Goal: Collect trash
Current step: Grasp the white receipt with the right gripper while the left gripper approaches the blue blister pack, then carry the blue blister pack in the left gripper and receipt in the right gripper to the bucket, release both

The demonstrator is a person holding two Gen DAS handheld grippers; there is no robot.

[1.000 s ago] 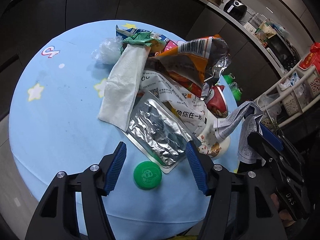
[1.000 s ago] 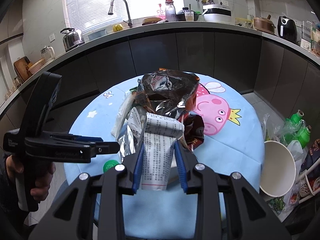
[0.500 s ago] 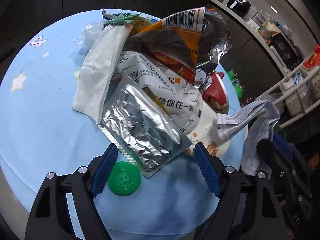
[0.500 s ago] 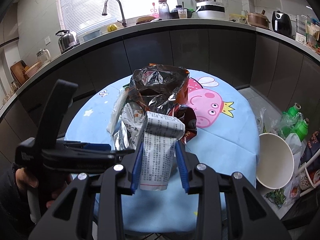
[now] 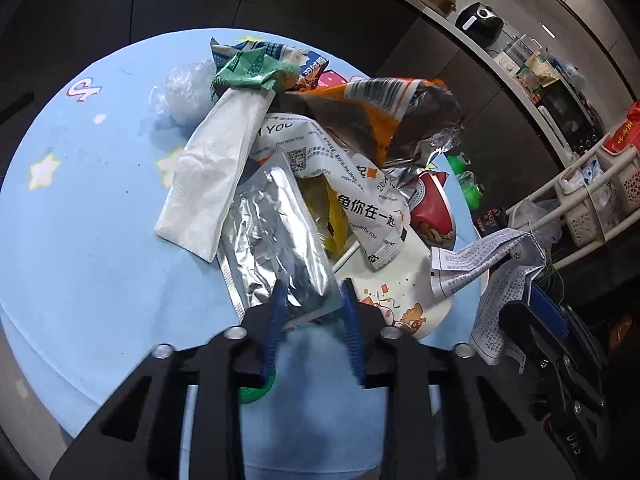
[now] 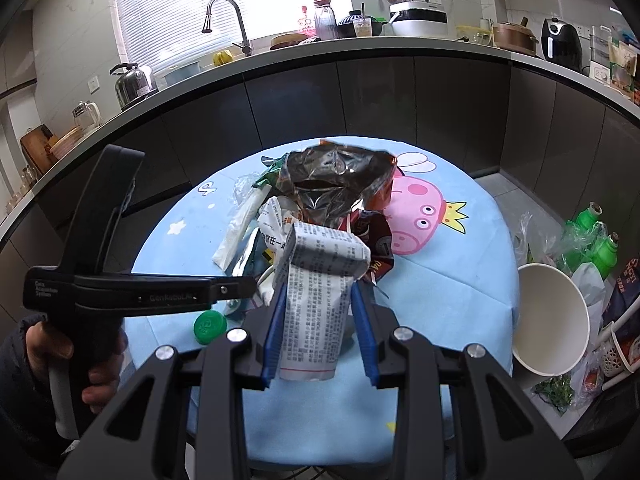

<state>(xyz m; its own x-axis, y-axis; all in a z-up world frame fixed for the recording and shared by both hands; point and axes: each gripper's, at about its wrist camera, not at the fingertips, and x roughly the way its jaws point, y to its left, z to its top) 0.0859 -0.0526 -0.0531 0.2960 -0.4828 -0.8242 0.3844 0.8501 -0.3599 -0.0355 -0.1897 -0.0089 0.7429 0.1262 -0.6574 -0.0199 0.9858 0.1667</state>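
Note:
A heap of trash lies on the round blue table (image 5: pixel 80 216): a silver foil pouch (image 5: pixel 272 236), a white napkin (image 5: pixel 216 176), a white printed wrapper (image 5: pixel 360 200), an orange and silver chip bag (image 5: pixel 384 120) and a green wrapper (image 5: pixel 248 68). My left gripper (image 5: pixel 312 300) is shut on the near edge of the foil pouch. A green bottle cap (image 6: pixel 210 326) lies under it. My right gripper (image 6: pixel 320 300) is shut on a folded printed paper leaflet (image 6: pixel 316 304), held above the table's near edge; the leaflet also shows in the left wrist view (image 5: pixel 480 260).
A white paper bowl (image 6: pixel 552 320) sits off the table's right side among green bottles (image 6: pixel 596 240) and bags. A paper cup with cartoon print (image 5: pixel 400 296) lies by the heap. A dark kitchen counter (image 6: pixel 360 52) curves behind the table. A white rack (image 5: pixel 592 200) stands at right.
My left gripper moved forward over the green cap and closed on the near edge of the foil pouch. My right gripper kept hold of the leaflet and stayed about where it was.

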